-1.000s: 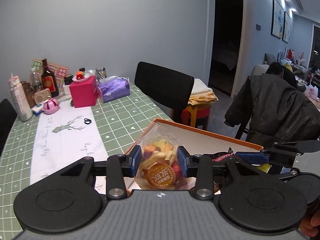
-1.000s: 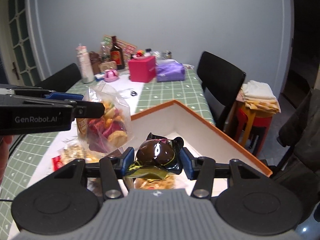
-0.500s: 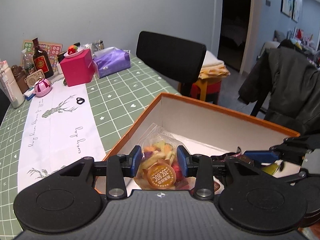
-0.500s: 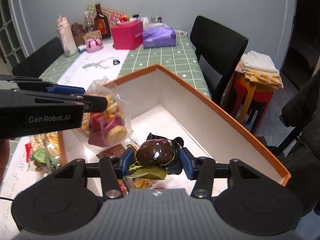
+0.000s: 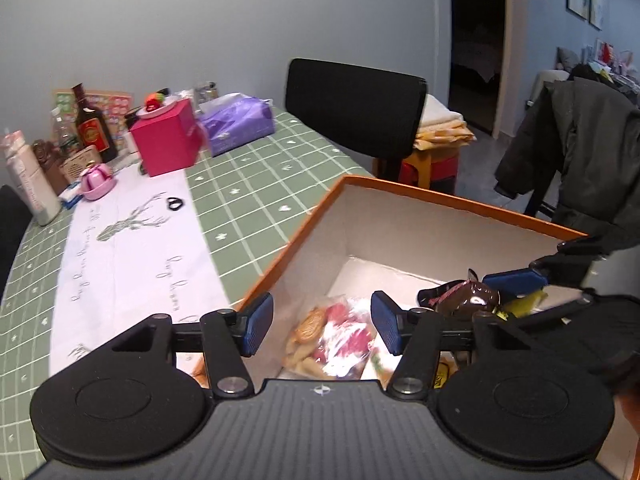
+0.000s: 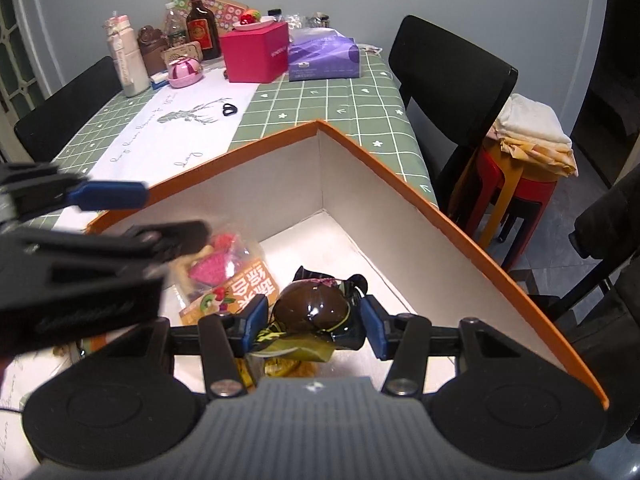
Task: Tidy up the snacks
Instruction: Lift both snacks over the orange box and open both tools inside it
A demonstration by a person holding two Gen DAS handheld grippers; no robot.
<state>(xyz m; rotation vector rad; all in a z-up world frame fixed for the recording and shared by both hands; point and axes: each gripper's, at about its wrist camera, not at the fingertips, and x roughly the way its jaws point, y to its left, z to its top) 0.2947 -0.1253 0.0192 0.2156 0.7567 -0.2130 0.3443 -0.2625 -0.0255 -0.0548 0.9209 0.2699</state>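
Note:
An orange-rimmed white box (image 5: pixel 440 196) (image 6: pixel 400 184) stands on the table's near end. A clear bag of mixed dried fruit (image 5: pixel 332 336) (image 6: pixel 224 268) lies on the box floor. My left gripper (image 5: pixel 322 324) is open just above it, jaws wide and empty; it shows blurred in the right wrist view (image 6: pixel 132 216). My right gripper (image 6: pixel 312 320) is shut on a dark brown shiny snack packet (image 6: pixel 316 308) (image 5: pixel 468 298) and holds it inside the box, right of the bag.
A green checked tablecloth with a white runner (image 5: pixel 132 252) covers the table. At its far end stand a pink box (image 5: pixel 168 136), a purple tissue pack (image 5: pixel 240 120), bottles (image 5: pixel 94 128) and jars. A black chair (image 5: pixel 352 108), a stool with towels and a jacket-draped chair (image 5: pixel 580 152) stand on the right.
My left gripper has opened and let go of the dried fruit bag, which now lies in the box. The right gripper with the brown packet has sunk deeper into the box.

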